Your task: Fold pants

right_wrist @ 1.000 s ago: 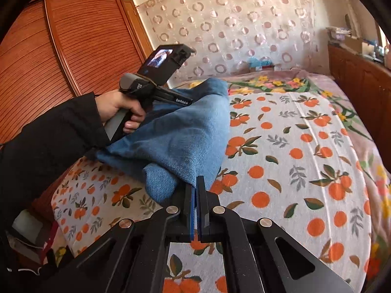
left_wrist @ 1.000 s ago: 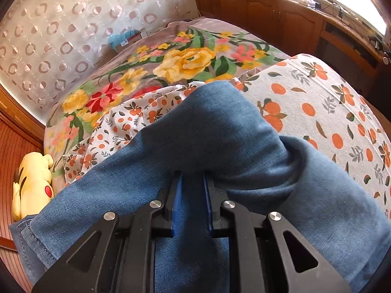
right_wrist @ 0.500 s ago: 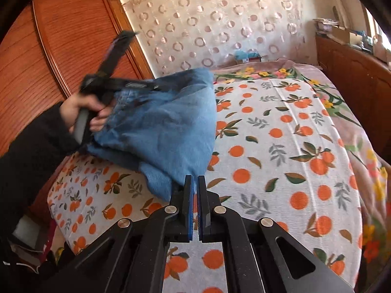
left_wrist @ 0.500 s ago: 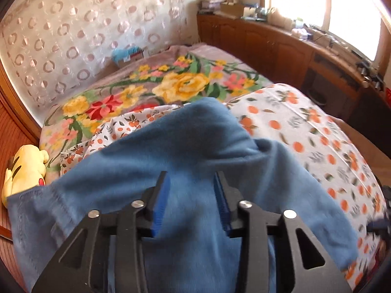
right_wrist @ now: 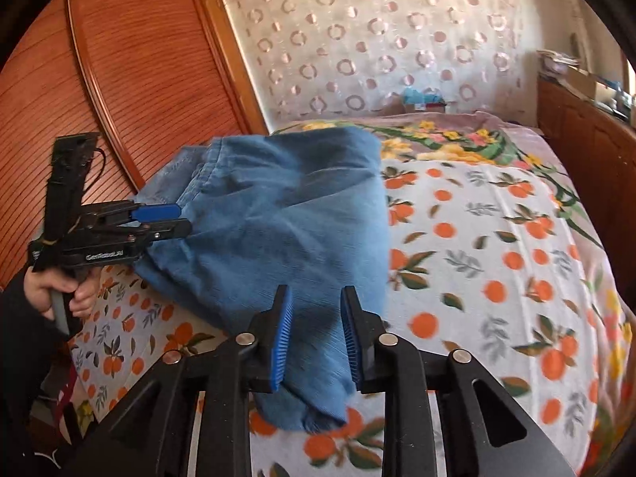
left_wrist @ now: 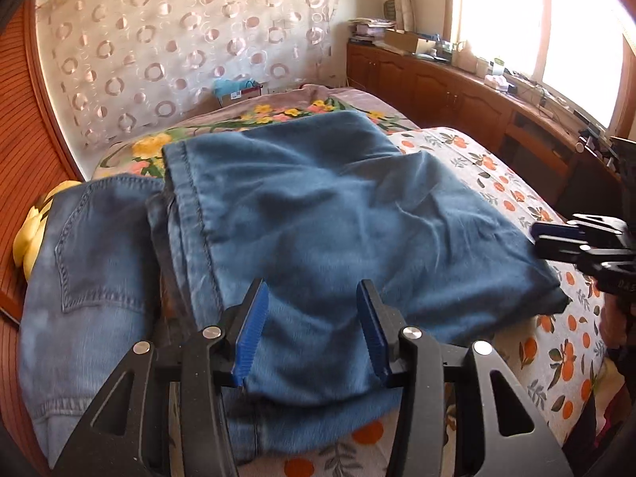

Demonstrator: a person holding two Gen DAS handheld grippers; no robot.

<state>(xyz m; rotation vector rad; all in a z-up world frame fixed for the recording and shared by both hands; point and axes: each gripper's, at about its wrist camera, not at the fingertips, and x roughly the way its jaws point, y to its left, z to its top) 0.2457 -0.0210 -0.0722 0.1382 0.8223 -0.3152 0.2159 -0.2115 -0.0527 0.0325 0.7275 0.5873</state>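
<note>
Blue jeans point(left_wrist: 318, 206) lie on the bed, the leg part folded over the seat part with its back pocket point(left_wrist: 87, 254). My left gripper point(left_wrist: 314, 318) hovers at the near fold. Its jaws are opening and denim lies between the blue pads point(left_wrist: 254, 330), which do not press on it. In the right wrist view the jeans point(right_wrist: 278, 218) end in a corner between the fingers of my right gripper point(right_wrist: 316, 330). Its jaws are opening too, and the pads are off the cloth. The left gripper point(right_wrist: 167, 220) shows there at the jeans' left edge, held by a hand point(right_wrist: 59, 290).
The bed has an orange-print sheet point(right_wrist: 497, 258) and a floral blanket point(right_wrist: 457, 147) further back. A yellow plush toy point(left_wrist: 31, 230) lies at the left edge by the wooden wardrobe point(right_wrist: 119, 79). Wooden cabinets point(left_wrist: 457, 91) run under the window on the right.
Both grippers were shut on lifted denim. Now both have opened and let go, and the leg part lies folded flat over the rest. The left gripper has drawn back to the near edge.
</note>
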